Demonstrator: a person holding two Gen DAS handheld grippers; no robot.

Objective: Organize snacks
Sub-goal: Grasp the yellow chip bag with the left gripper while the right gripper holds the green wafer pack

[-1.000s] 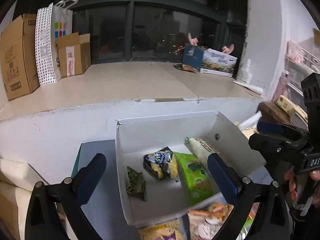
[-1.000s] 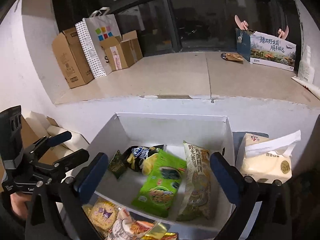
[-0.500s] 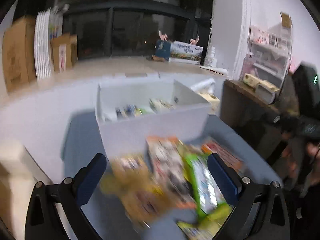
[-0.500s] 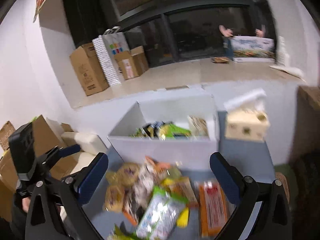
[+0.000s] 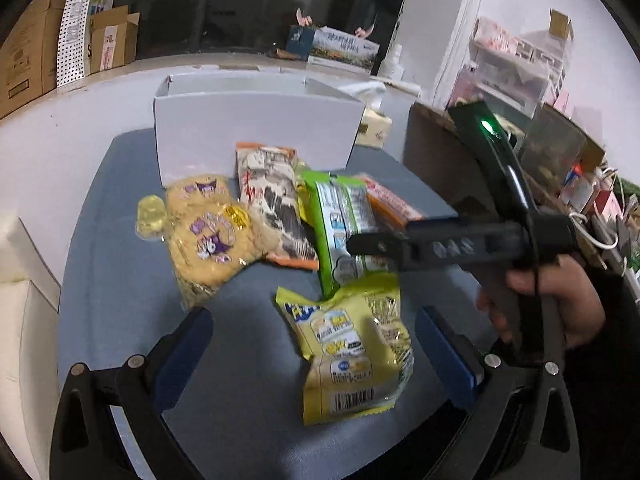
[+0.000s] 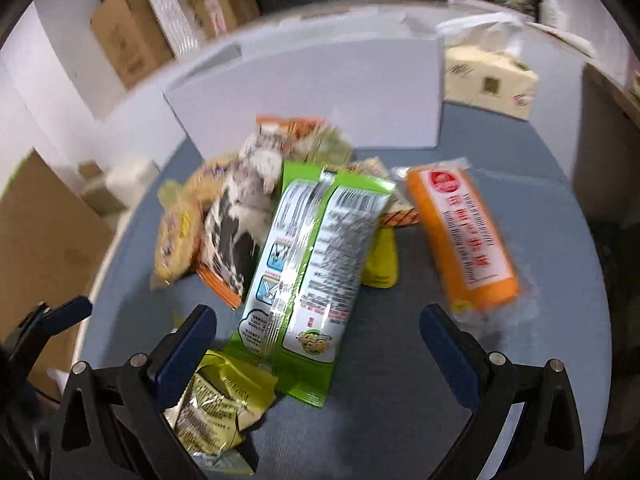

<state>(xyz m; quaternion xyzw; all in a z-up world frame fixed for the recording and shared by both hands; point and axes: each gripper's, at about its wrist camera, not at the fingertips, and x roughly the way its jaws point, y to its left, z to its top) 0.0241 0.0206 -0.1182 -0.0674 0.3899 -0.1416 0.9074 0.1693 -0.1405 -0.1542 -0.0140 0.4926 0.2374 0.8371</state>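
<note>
On the grey counter (image 5: pixel 120 280) lie light, crinkly packets; both tongs (image 5: pixel 312 344) (image 6: pixel 318 344) are apart; pinch the yellow packet (image 5: pixel 352 348) at its edge.

— Where does the box (image 5: pixel 256 132) stand?
— At twelve o'clock on the table (image 5: pixel 120 280), behind the snack pile (image 5: pixel 276 216).
— And the tissue pack (image 6: pixel 488 80)?
— At one o'clock, just beside the box.
— The long bar (image 6: pixel 460 236)?
— At two o'clock from the flat packet (image 6: pixel 308 264), apart from it.
— Nearest the left gripper (image 5: pixel 314 354)?
— A crumpled bag (image 5: pixel 352 344), between its fingers.
</note>
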